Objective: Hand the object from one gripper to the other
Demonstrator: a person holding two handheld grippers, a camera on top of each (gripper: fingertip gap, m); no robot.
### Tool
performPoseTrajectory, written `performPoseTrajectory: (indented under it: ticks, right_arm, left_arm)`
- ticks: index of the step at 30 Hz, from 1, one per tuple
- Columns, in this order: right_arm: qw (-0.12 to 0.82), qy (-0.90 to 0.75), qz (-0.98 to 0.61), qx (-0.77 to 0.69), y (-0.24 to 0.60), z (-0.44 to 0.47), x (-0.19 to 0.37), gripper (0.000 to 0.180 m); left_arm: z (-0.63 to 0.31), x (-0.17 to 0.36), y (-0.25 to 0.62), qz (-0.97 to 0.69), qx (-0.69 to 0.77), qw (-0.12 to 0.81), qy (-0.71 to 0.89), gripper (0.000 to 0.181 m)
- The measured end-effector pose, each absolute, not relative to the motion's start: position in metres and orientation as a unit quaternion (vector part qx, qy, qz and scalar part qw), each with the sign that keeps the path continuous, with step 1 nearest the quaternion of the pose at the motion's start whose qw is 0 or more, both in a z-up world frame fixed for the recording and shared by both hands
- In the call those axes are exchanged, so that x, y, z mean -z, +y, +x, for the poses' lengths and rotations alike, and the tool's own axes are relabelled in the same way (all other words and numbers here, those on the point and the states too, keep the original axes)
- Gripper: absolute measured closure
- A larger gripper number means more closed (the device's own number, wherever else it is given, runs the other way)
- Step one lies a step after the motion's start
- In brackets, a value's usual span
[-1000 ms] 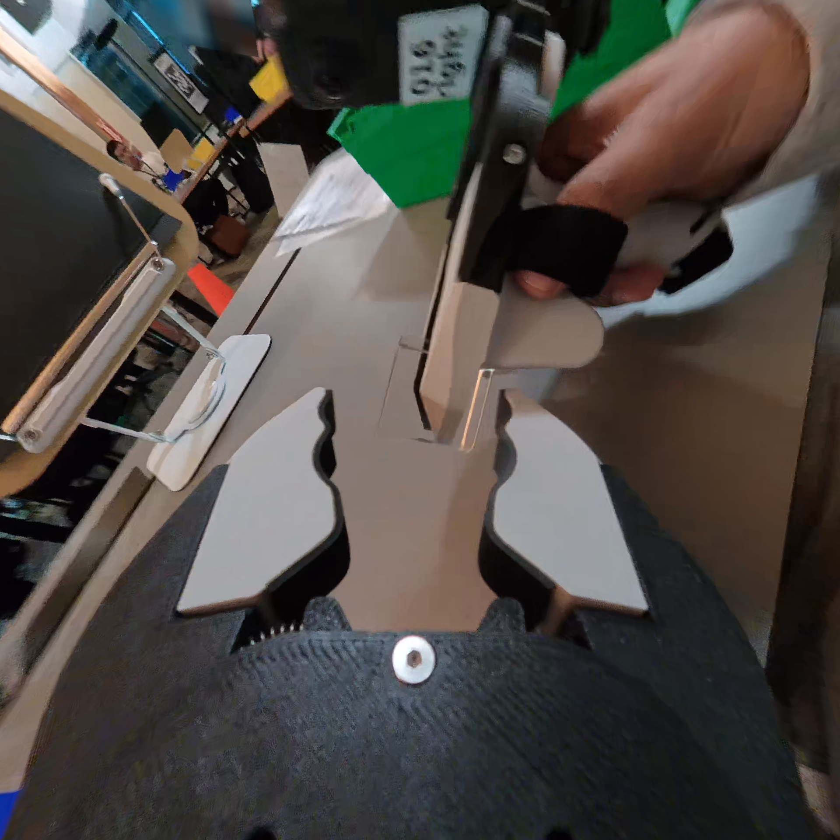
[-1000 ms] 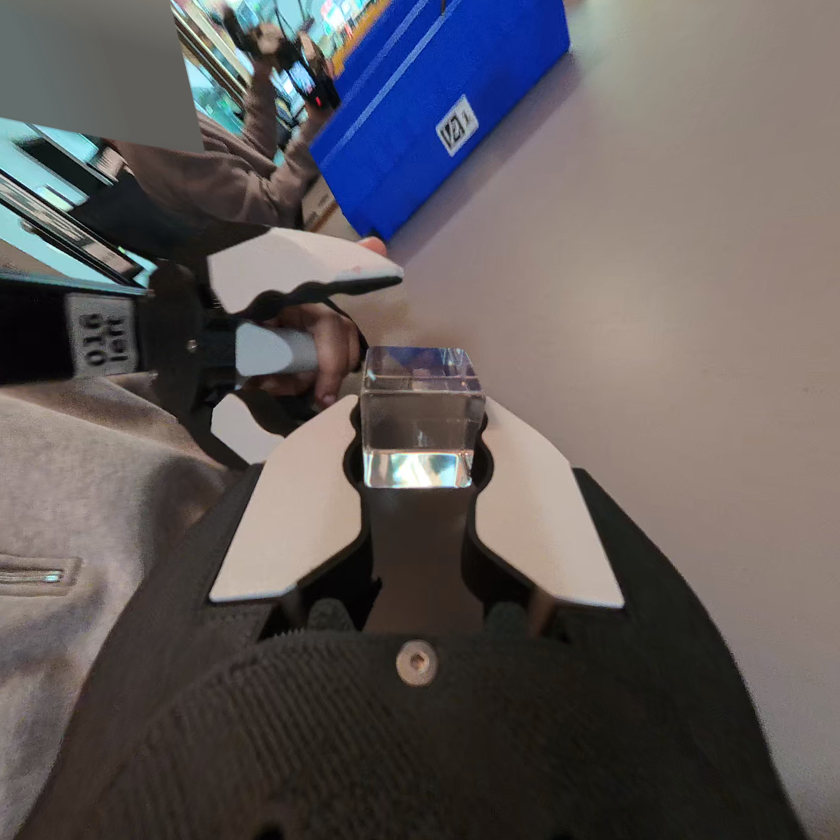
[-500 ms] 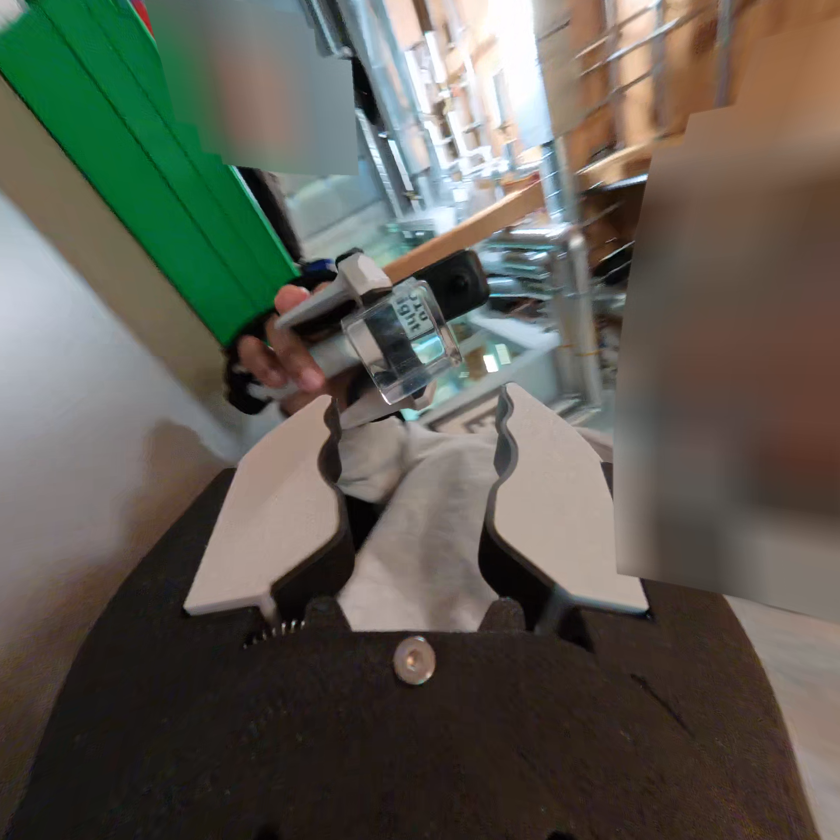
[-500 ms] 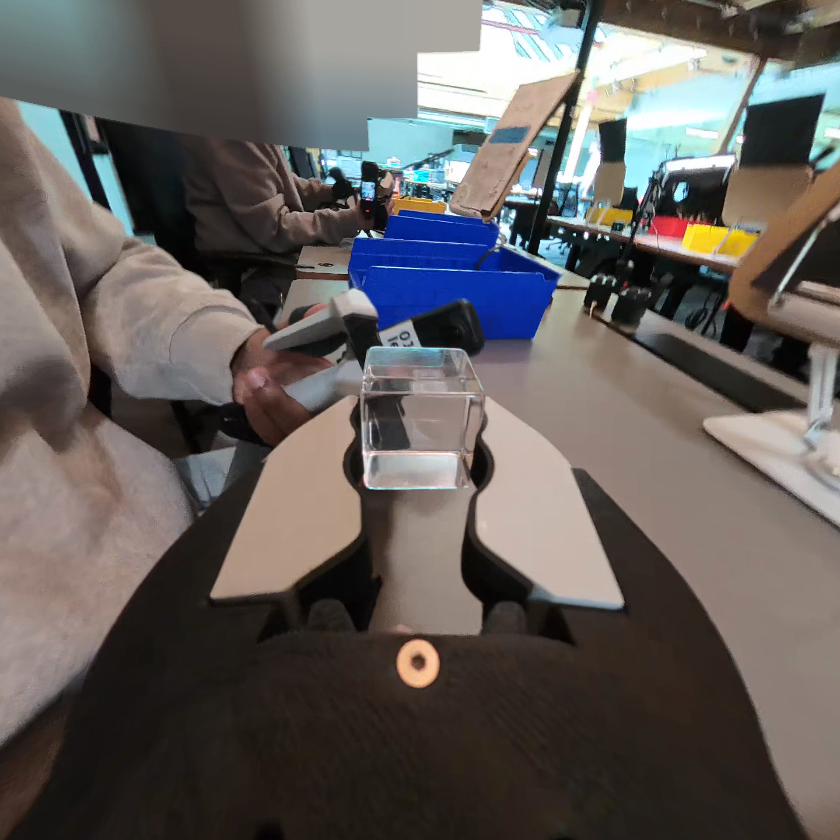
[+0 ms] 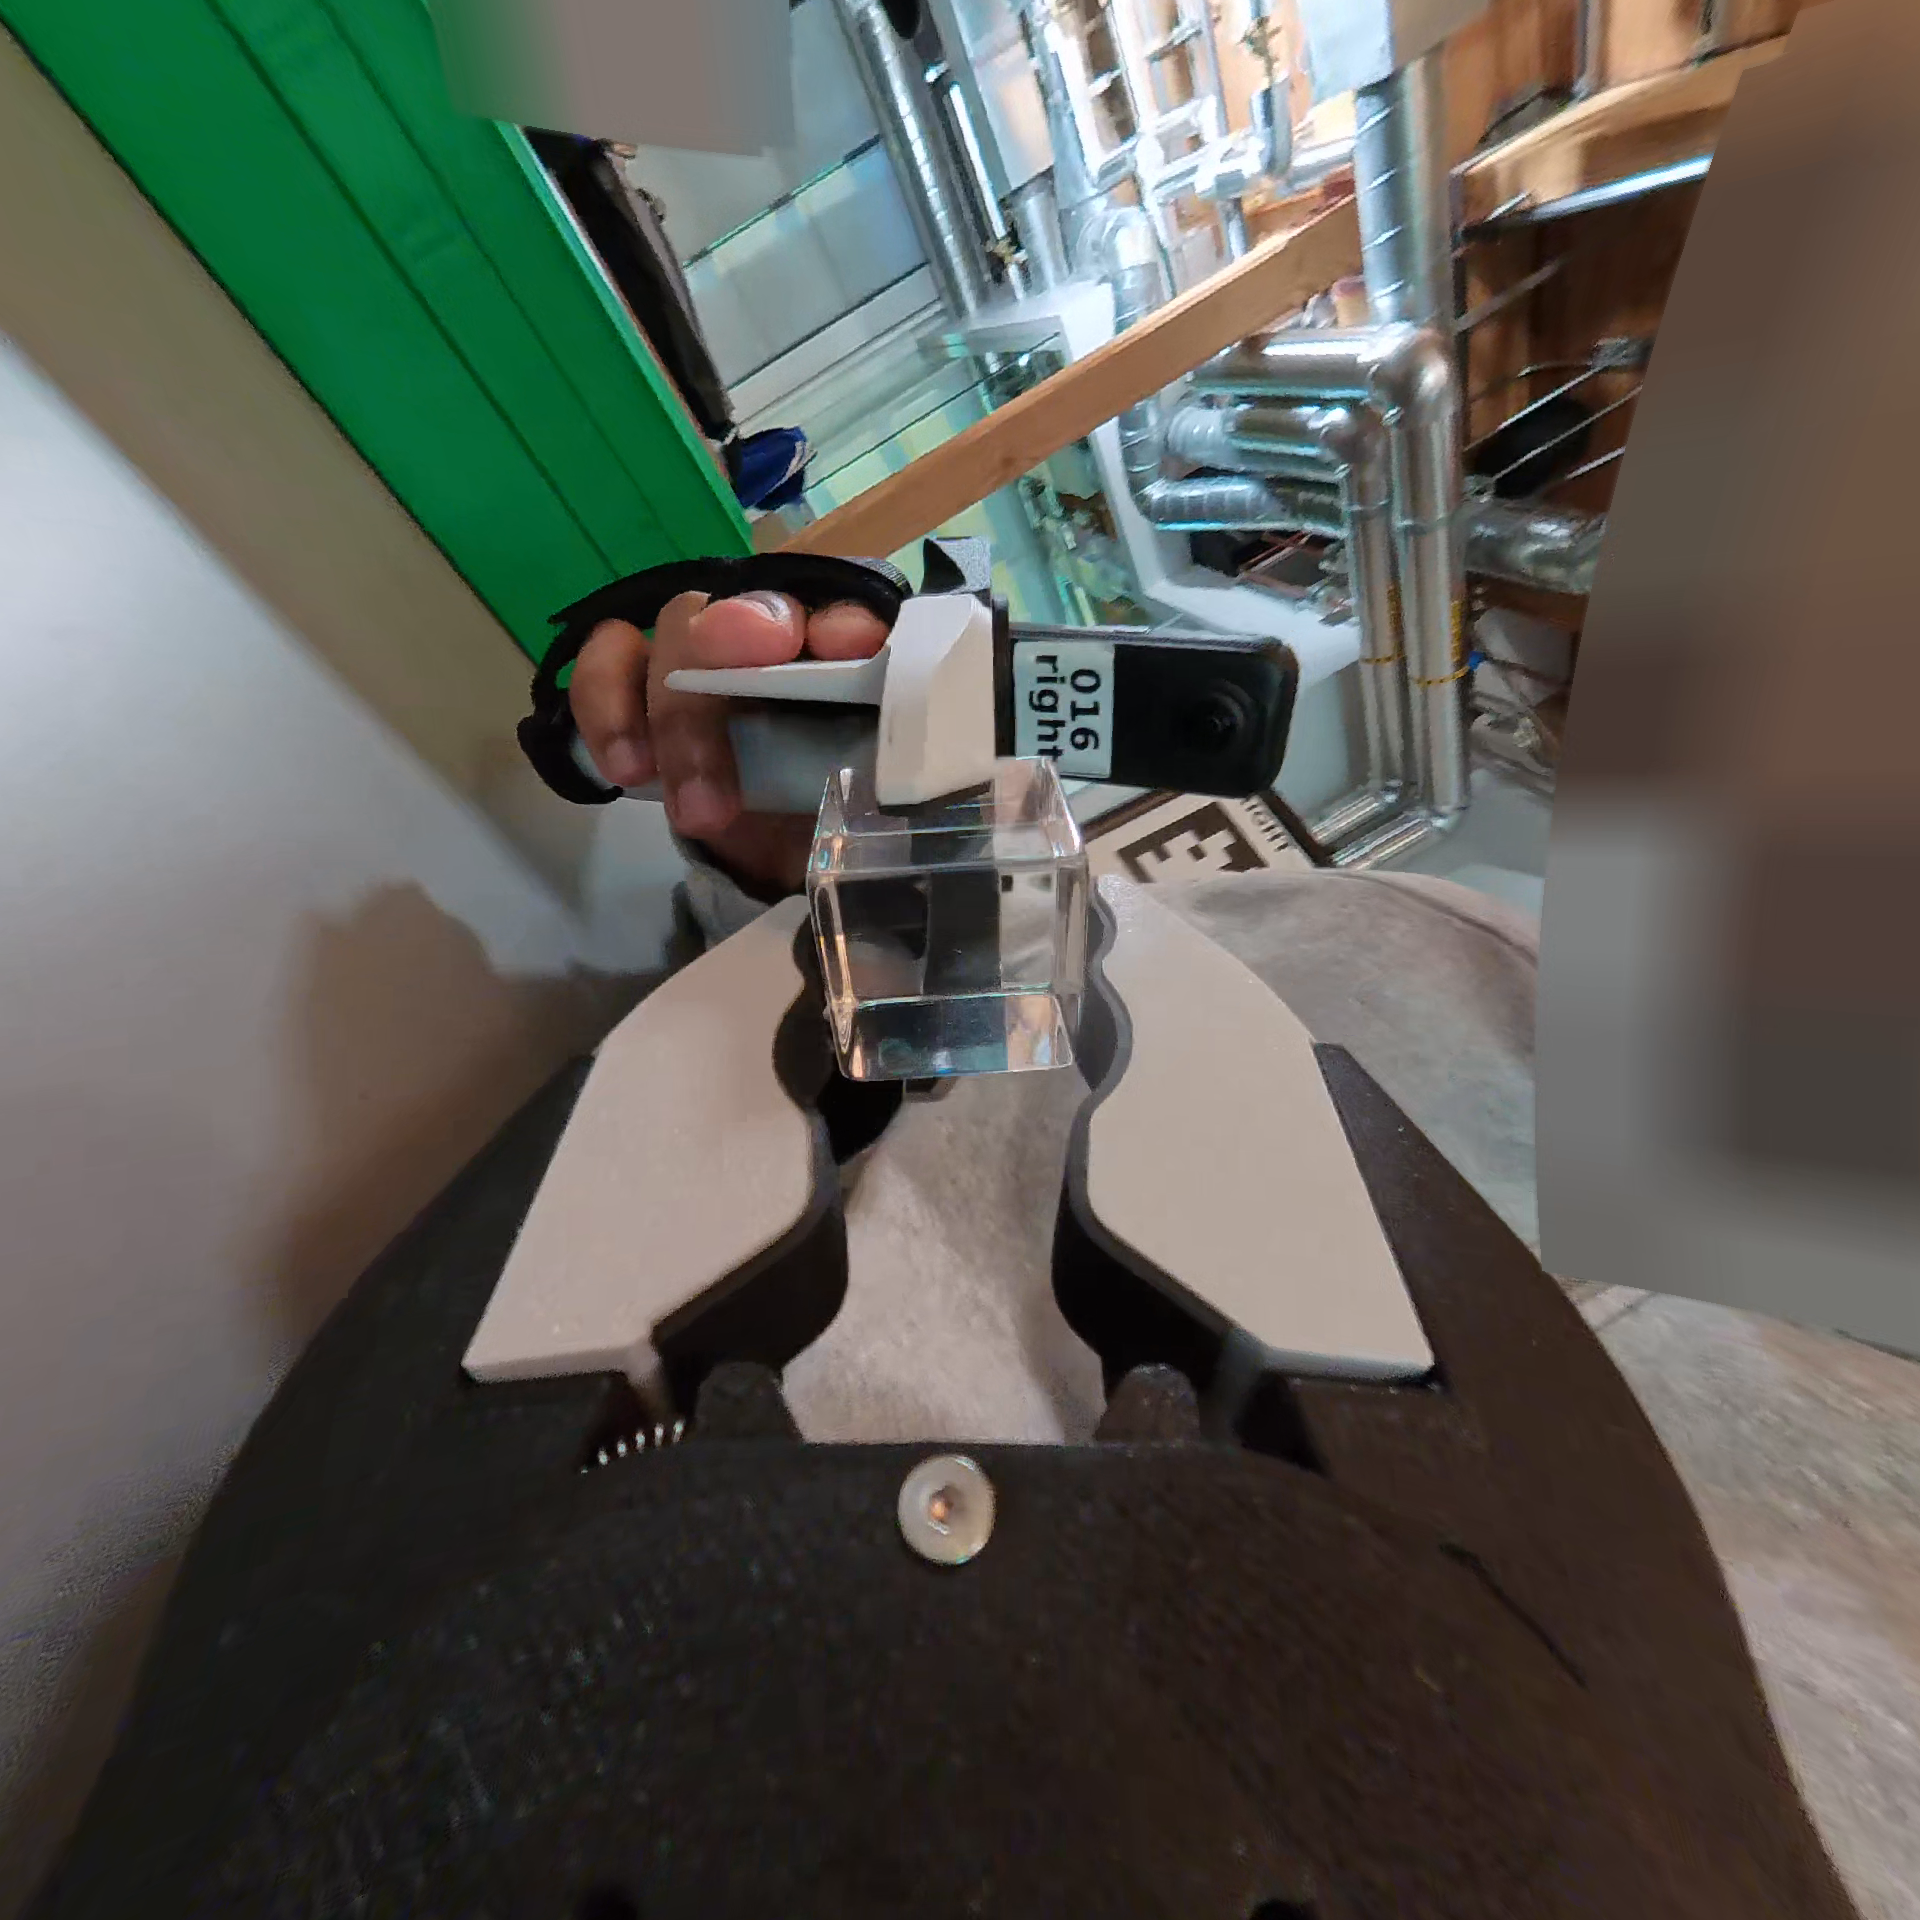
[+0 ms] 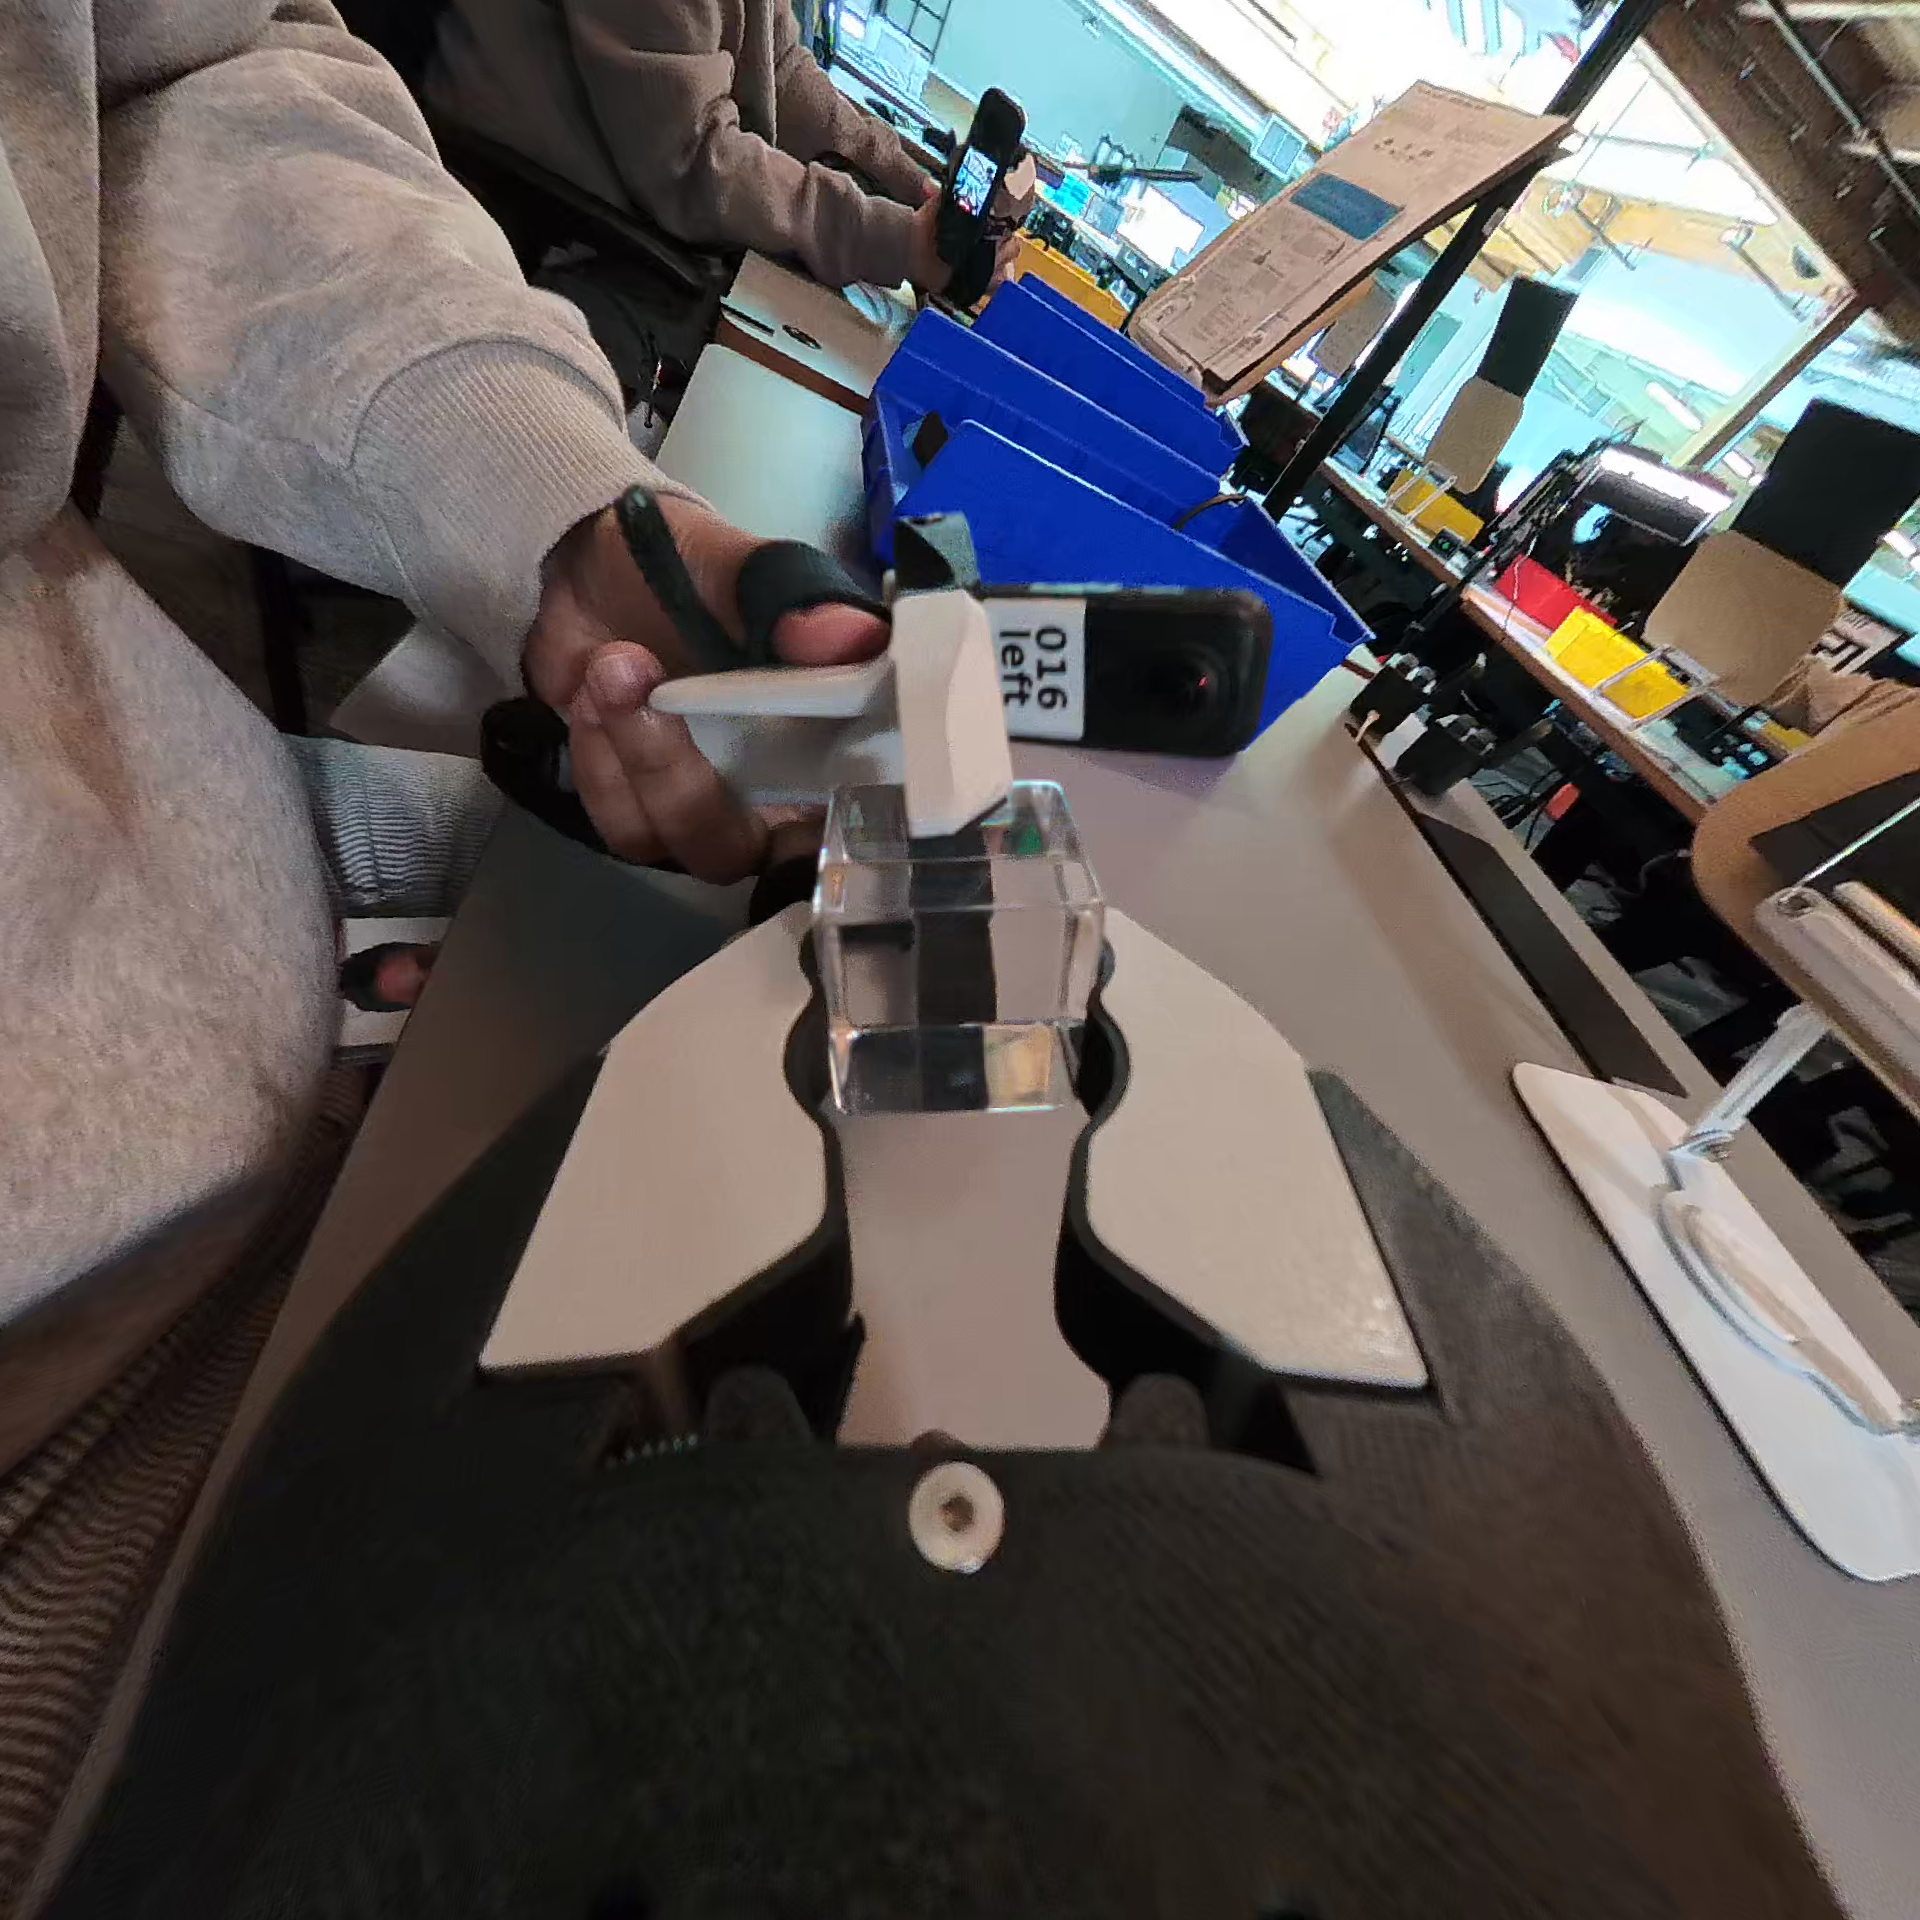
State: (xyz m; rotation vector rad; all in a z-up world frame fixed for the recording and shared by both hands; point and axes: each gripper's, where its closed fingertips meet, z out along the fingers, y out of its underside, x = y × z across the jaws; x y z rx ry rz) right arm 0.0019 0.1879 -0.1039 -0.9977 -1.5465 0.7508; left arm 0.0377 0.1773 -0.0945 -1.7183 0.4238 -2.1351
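I have the clear cube (image 5: 948, 935) up in the air between both grippers, off the counter (image 6: 1299, 935), with nothing crowding it from above or from the sides. In the left wrist view my left gripper (image 5: 951, 966) has its two pale fingers (image 5: 686, 1122) narrowed onto the cube's side faces, the scalloped inner edges meeting its walls on both sides, so it looks clamped. In the right wrist view my right gripper (image 6: 956, 987) is narrowed to the same width, its fingers (image 6: 1195, 1143) pressed against the cube's sides too, so both have hold of it at once. Each gripper comes in from the far side of the other, turned a quarter, one finger tip lying over the cube's far top edge. Below the right gripper the grey counter runs forward with bare room; its right edge drops off near a white stand base (image 6: 1704, 1278), and blue bins (image 6: 1091, 499) sit farther back, well apart from the cube. On the left side a grey sleeve (image 6: 343, 343) and the hand (image 6: 644, 707) holding the left gripper are near. The cube itself is see-through, with sharp corners and bright glints along its lower front edge; the dark inner faces of the opposite fingers show through it as a black band.
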Motion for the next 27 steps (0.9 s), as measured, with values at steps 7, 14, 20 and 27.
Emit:
performPoseTrajectory:
  ticks: [7,14,20,27]
  right_arm:
    - [0.521,-0.576,-0.493,-0.393,0.205,0.003,0.098,0.084]
    - [0.499,-0.439,-0.522,-0.535,0.223,0.018,0.068,0.083]
    - [0.427,-0.381,-0.637,-0.516,0.246,0.02,0.096,0.095]
    - [0.306,-0.372,-0.722,-0.497,0.227,0.006,0.125,0.1]
  left_arm:
    - [0.032,0.094,0.187,-0.639,0.702,0.258,0.18,0.135]
    - [0.014,0.104,0.212,-0.693,0.579,0.374,0.212,0.134]
    - [0.007,0.127,0.22,-0.749,0.43,0.407,0.298,0.134]
    - [-0.015,0.164,0.23,-0.79,0.095,0.399,0.455,0.133]
